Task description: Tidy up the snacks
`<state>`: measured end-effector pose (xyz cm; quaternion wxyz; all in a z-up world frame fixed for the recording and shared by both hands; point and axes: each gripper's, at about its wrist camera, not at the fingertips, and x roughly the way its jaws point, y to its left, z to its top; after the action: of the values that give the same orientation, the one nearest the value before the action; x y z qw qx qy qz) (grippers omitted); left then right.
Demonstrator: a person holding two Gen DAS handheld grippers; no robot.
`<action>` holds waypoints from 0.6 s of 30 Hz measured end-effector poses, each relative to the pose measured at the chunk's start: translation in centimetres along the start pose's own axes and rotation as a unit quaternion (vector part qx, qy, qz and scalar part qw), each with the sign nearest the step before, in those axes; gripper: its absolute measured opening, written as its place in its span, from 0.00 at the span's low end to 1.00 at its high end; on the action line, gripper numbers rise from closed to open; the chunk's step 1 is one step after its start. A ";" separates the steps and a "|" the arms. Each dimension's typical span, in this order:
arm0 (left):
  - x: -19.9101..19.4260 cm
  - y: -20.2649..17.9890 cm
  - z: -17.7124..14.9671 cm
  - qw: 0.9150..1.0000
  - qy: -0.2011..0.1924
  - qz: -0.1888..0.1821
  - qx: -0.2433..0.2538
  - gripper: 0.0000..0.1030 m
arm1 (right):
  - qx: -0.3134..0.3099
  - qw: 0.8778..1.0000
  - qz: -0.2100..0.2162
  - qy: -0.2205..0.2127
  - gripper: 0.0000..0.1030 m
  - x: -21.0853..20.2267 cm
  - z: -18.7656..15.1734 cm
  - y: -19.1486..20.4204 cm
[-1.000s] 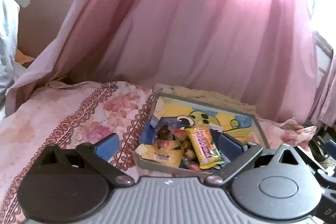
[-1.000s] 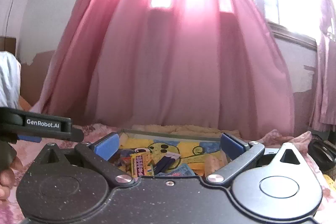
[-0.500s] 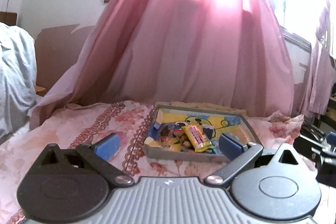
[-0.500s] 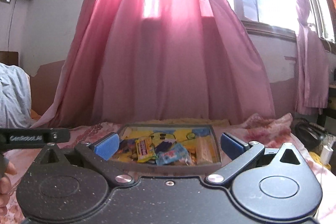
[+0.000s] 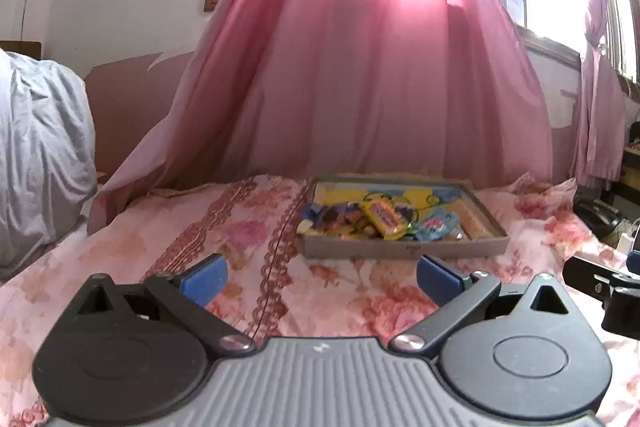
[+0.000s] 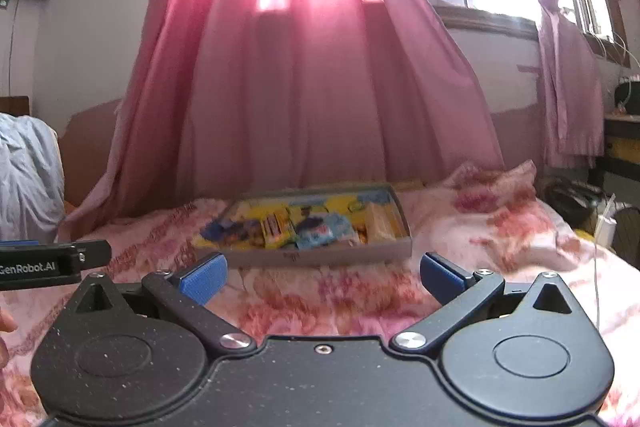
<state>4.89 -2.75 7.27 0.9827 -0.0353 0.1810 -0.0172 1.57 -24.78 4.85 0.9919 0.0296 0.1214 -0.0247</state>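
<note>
Both grippers are spread wide with nothing in them: the left gripper (image 5: 320, 273) sits low in the middle of its frame, and the right gripper (image 6: 322, 273) looks the same in its own view, both hanging above the floral bedspread (image 5: 192, 239), well short of anything. Further out, centre-right of the left view, there's the shallow tray (image 5: 404, 250) with a cartoon print inside, and the snacks (image 5: 372, 223) are all heaped in it, a yellow wrapped bar (image 5: 382, 218) on top and a blue packet (image 5: 434, 225) beside it. No loose snacks on the bed that I can spot, so my guess is it's basically done, or at most needs tidying inside the tray.
</note>
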 end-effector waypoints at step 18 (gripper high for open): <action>2.9 1.5 -3.8 0.996 0.062 0.056 -0.012 1.00 | 0.005 0.999 0.001 0.039 0.99 2.3 -4.6 0.2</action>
<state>6.26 -1.60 2.63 0.9684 -0.0356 0.2438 0.0382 2.74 -24.37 -0.17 0.9862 0.0359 0.1600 -0.0233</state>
